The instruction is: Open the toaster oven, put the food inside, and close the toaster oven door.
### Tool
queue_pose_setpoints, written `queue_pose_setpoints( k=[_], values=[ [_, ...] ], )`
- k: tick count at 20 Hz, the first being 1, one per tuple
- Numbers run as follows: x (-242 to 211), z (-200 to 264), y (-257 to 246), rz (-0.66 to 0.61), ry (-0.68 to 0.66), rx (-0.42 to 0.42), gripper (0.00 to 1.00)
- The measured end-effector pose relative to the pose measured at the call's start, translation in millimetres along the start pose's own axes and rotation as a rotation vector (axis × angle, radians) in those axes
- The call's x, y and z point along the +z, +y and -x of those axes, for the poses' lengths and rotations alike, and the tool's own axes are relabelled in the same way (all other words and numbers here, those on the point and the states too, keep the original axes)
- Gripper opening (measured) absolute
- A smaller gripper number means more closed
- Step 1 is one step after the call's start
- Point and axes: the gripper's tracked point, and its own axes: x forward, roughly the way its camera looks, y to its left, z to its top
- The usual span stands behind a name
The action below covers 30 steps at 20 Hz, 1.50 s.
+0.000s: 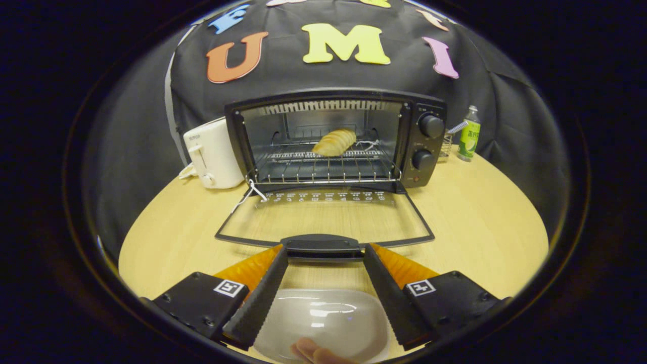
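Toaster oven [333, 139] standing on the wooden table [480, 217] against the booth's black cloth wall, door [323, 220] dropped fully open and lying flat toward the camera, glass pane showing the tabletop through it. Food [334, 142] (a pale, ridged bread-like piece) already inside, resting on the wire rack [323, 169] toward the back of the cavity, slightly right of its middle. Two control knobs [430, 126] stacked on the oven's right panel. A white thread or tie [252, 192] hanging at the rack's front left corner, by the door hinge.

Gripper [326, 251] held low over the table, fingers spread wide apart, tips at either end of the door's dark handle [323, 246], one tip just outside each end. Contact between tips and handle impossible to tell; nothing clamped between them.

Below the fingers, nearer the camera, an empty white dish [323, 323] on the table, seen in the gap between the two fingers. A fingertip of a person's hand [313, 351] showing at the dish's near rim.

White pop-up toaster [212, 154] just beside the oven's left wall. On the other side, a small wire holder [446, 144] close to the oven's right wall, then a green-labelled bottle [469, 134] a little farther out, upright near the table's back edge.
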Motion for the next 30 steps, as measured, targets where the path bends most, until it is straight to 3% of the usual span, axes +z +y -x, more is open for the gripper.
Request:
queue_pose_setpoints(
  k=[5,15,30],
  values=[
    [-21,-7,0,-0.008,0.081,-0.025,1.0],
    [-4,-5,2,0.004,0.004,-0.039,1.0],
    [55,25,3,0.087,-0.277,-0.068,1.0]
  ],
)
